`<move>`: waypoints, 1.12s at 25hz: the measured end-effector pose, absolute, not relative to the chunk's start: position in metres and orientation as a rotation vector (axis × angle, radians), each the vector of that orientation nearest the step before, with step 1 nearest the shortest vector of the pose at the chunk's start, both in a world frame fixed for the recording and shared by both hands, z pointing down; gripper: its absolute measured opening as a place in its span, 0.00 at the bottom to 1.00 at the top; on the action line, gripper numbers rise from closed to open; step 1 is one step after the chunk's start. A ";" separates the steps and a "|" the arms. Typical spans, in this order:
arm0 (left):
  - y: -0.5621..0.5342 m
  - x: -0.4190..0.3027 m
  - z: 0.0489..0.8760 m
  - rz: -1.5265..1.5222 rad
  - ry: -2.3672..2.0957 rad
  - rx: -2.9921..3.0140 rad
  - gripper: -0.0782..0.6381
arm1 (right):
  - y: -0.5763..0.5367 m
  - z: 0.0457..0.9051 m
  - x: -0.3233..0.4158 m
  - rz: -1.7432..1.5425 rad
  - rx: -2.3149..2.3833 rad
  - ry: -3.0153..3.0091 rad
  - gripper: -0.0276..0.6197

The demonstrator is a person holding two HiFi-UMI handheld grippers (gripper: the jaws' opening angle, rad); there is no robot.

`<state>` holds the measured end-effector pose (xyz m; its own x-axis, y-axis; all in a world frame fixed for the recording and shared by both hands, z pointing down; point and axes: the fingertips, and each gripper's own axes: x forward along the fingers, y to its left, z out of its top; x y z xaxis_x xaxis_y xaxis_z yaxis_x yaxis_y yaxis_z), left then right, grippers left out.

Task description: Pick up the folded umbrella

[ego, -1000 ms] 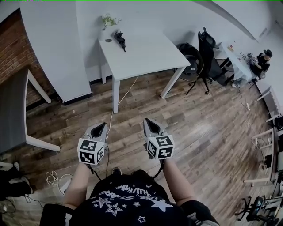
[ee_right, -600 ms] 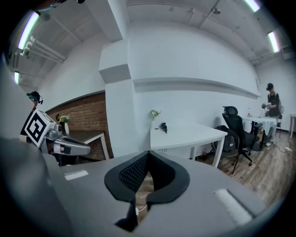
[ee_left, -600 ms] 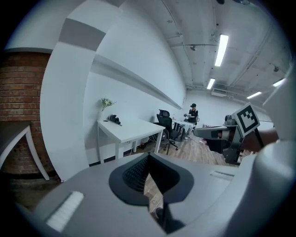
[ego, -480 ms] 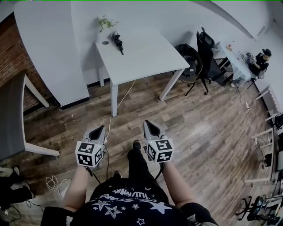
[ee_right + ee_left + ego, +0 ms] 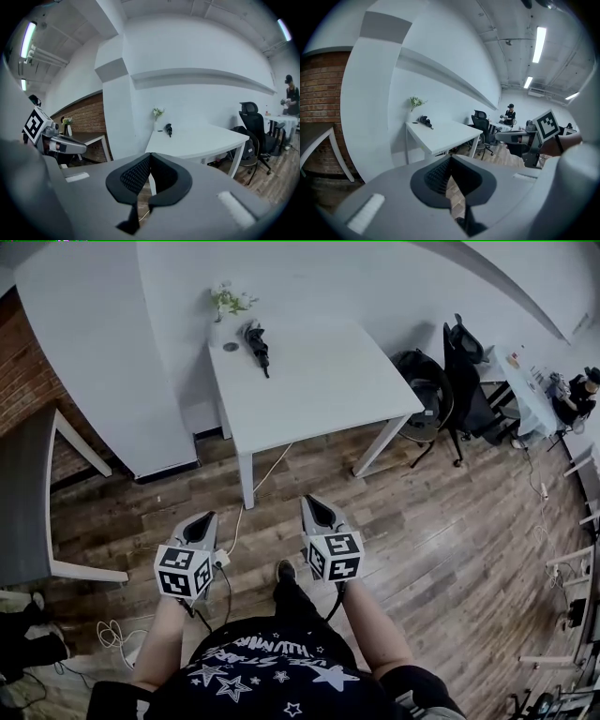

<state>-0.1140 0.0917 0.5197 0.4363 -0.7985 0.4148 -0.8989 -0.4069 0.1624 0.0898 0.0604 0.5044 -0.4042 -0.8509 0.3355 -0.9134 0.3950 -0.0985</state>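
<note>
The folded black umbrella (image 5: pixel 256 341) lies at the far left of a white table (image 5: pixel 319 381), beside a small vase with a plant (image 5: pixel 225 306). It also shows small and far off in the left gripper view as the umbrella (image 5: pixel 424 121) and in the right gripper view as the umbrella (image 5: pixel 168 129). My left gripper (image 5: pixel 204 521) and right gripper (image 5: pixel 309 504) are held side by side over the wooden floor, well short of the table. Both are shut with nothing between the jaws.
A dark table (image 5: pixel 28 493) stands by the brick wall at left. Black office chairs (image 5: pixel 464 381) and a desk with a seated person (image 5: pixel 581 390) are at right. Cables (image 5: pixel 112 629) lie on the floor near my feet.
Both grippers have come forward toward the white table, which now sits closer and larger in the head view. Their jaws have stayed shut.
</note>
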 end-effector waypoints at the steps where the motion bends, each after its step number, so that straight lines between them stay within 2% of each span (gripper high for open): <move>1: 0.081 -0.108 0.519 0.387 -1.456 2.326 0.11 | 0.047 0.504 0.095 0.393 1.554 -2.429 0.07; 17: -0.043 -0.045 0.505 0.388 -1.608 2.234 0.11 | -0.107 0.498 0.150 0.405 1.384 -2.548 0.07; 28: -0.087 -0.066 0.511 0.350 -1.651 2.141 0.11 | -0.167 0.509 0.127 0.428 1.319 -2.540 0.07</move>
